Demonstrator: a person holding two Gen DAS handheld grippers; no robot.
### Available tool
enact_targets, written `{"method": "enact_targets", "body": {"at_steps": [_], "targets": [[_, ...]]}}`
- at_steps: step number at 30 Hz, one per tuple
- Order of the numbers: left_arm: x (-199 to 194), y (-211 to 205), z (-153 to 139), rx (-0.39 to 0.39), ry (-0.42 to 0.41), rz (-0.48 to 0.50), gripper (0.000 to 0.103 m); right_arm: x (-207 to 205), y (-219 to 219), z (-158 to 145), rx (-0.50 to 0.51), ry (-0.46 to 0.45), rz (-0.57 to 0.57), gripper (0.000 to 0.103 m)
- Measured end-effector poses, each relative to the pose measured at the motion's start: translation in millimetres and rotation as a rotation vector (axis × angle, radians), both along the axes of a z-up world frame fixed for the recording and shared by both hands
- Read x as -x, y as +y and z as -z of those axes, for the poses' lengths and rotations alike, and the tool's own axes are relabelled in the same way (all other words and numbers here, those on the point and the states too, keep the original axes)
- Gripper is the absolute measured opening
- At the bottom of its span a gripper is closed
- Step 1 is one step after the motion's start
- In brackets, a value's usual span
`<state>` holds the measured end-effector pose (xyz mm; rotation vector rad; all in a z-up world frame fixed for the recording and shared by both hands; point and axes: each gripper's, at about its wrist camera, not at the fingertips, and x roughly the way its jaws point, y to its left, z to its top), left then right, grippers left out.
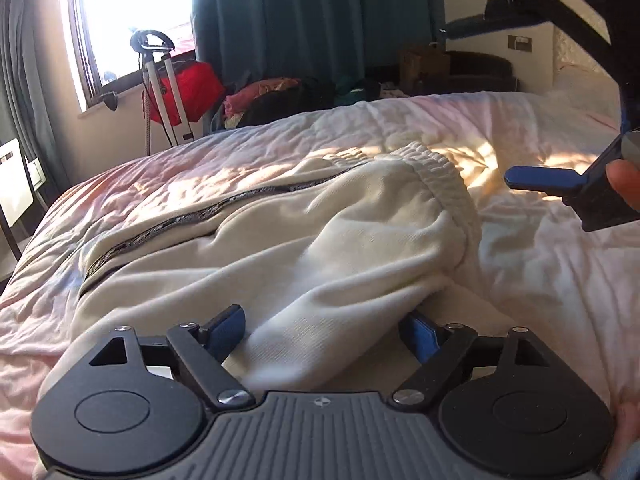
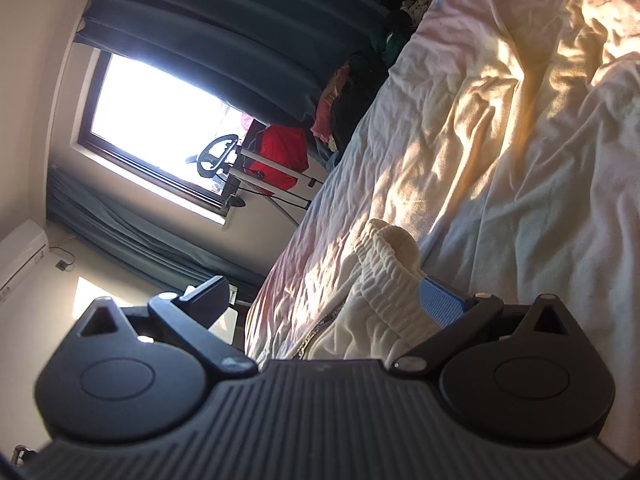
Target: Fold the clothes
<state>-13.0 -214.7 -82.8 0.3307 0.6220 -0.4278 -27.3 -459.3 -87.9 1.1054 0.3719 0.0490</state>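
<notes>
One cream zip-up sweater (image 1: pixel 304 216) is lying on one bed (image 1: pixel 540 280) that is wearing a pale, wrinkled cover. One dark zipper (image 1: pixel 192 216) is running along the garment toward the far left. The ribbed hem (image 1: pixel 444 184) is bunching up at the far end of the garment, with sunlight falling across it.

Two grippers are showing. The left gripper (image 1: pixel 324 332) is sitting low at the near edge of the sweater. Its two blue fingers are standing wide apart, and a fold of cream cloth is lying between them. The cloth is touching or covering the inner side of each finger, but the fingers are not pinching it.

The right gripper (image 2: pixel 328 300) is tilting sideways above the bed. In its own view its two fingers are also standing wide apart, with the ribbed hem (image 2: pixel 384 264) lying against the blue pad (image 2: pixel 442 306) of one finger. The other finger is hanging clear of the cloth. In the left wrist view, the right gripper (image 1: pixel 568 128) is appearing at the upper right, with one fingertip of a hand (image 1: pixel 624 184) on it.

In the background, one bright window (image 1: pixel 132 16), dark green curtains (image 1: pixel 312 16) and one red bag (image 1: pixel 188 88) are showing.
</notes>
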Motion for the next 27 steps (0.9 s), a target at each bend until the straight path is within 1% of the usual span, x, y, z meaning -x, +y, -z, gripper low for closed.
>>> {"method": "enact_targets", "body": {"at_steps": [4, 6, 8, 10, 13, 14, 16, 19, 21, 23, 24, 27], "targets": [[15, 48, -18, 0.005, -0.014, -0.001, 0.086, 2, 4, 9, 0.000, 0.101, 0.004, 0.103], [21, 70, -25, 0.029, -0.047, -0.015, 0.087, 3, 6, 15, -0.006, 0.155, 0.010, 0.103], [24, 88, -28, 0.061, -0.080, -0.038, 0.088, 6, 10, 25, -0.042, 0.209, 0.030, 0.103], [24, 103, -27, 0.122, -0.076, -0.089, 0.088, 7, 14, 32, -0.057, 0.244, 0.035, 0.103], [20, 118, -25, 0.231, -0.019, -0.147, 0.088, 3, 24, 37, -0.042, 0.260, 0.021, 0.103], [20, 119, -24, 0.231, -0.018, -0.149, 0.088, 1, 28, 37, -0.032, 0.258, 0.014, 0.103], [20, 117, -24, 0.205, -0.029, -0.140, 0.088, -3, 36, 37, -0.014, 0.257, 0.007, 0.103], [20, 113, -20, 0.166, -0.046, -0.123, 0.088, -10, 41, 40, 0.019, 0.283, 0.038, 0.103], [20, 110, -13, 0.137, -0.059, -0.101, 0.090, -15, 44, 42, 0.042, 0.300, 0.058, 0.103], [18, 106, -6, 0.097, -0.055, -0.088, 0.091, -20, 48, 45, 0.065, 0.317, 0.079, 0.103], [17, 106, -5, 0.089, -0.052, -0.088, 0.091, -22, 49, 46, 0.076, 0.324, 0.089, 0.103], [14, 106, -6, 0.112, -0.042, -0.098, 0.092, -33, 52, 52, 0.098, 0.332, 0.119, 0.103]]}}
